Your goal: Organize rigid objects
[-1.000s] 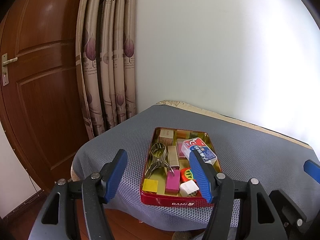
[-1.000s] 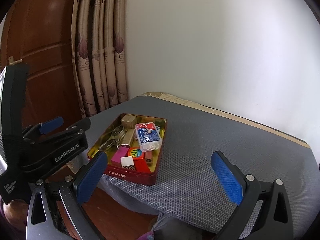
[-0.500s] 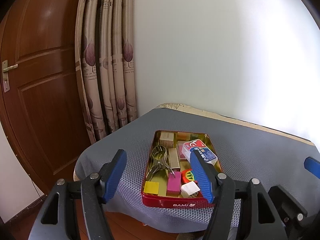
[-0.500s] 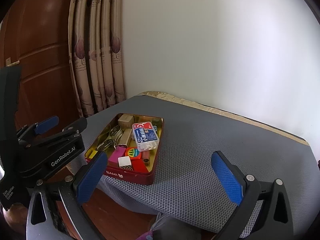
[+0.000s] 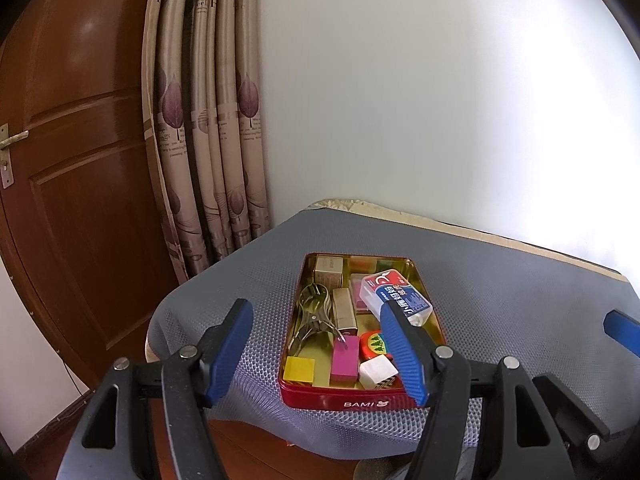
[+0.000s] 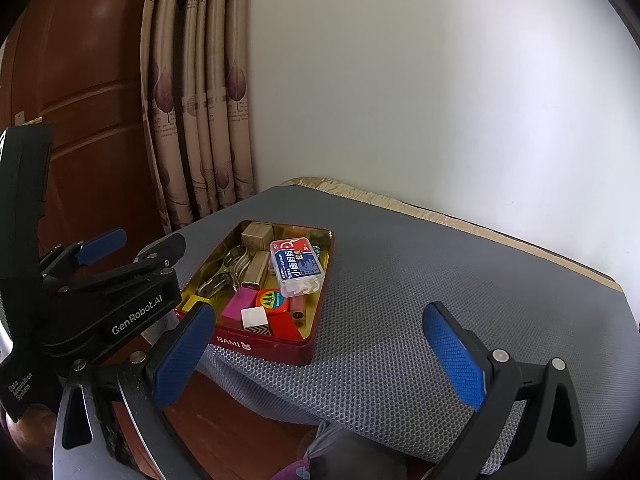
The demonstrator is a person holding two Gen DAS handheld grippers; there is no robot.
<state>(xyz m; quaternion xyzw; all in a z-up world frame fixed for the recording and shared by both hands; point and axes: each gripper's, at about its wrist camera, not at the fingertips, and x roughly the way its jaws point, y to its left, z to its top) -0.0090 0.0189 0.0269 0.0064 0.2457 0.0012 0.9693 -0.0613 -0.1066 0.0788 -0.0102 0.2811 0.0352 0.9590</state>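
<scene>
Left wrist view, against one second ago: the red tin (image 5: 352, 398) sits slightly higher and farther along the fingers, so the left tool (image 5: 318, 354) has drawn back a little; the tin's contents lie unchanged. Right wrist view, same interval: the tin (image 6: 272, 346) has shifted up and left in frame, and the right tool (image 6: 320, 354) has likewise pulled away somewhat.

Left tool: jaws spread wide, holding nothing. The tin's near wall, lettered BAMI, lies between its fingertips and just beyond them; the right-hand blue pad overlaps the tin's right edge in the picture, though contact cannot be confirmed from this angle.

Right tool: jaws spread wide, holding nothing. The tin lies ahead and to its left, just past its left pad, with bare grey mesh between the fingers.

Tin: open, resting near the front left corner of the grey mesh-covered worktop (image 5: 500, 300).

Contents, as far as legible:
- white case with blue and red label (image 5: 396, 298), lying tilted on top of other items at the right
- metal clips (image 5: 312, 316), left side
- yellow block (image 5: 299, 369), pink block (image 5: 345, 360) and white block (image 5: 378, 370) along the near wall
- small beige boxes (image 5: 329, 273) at the far end
</scene>
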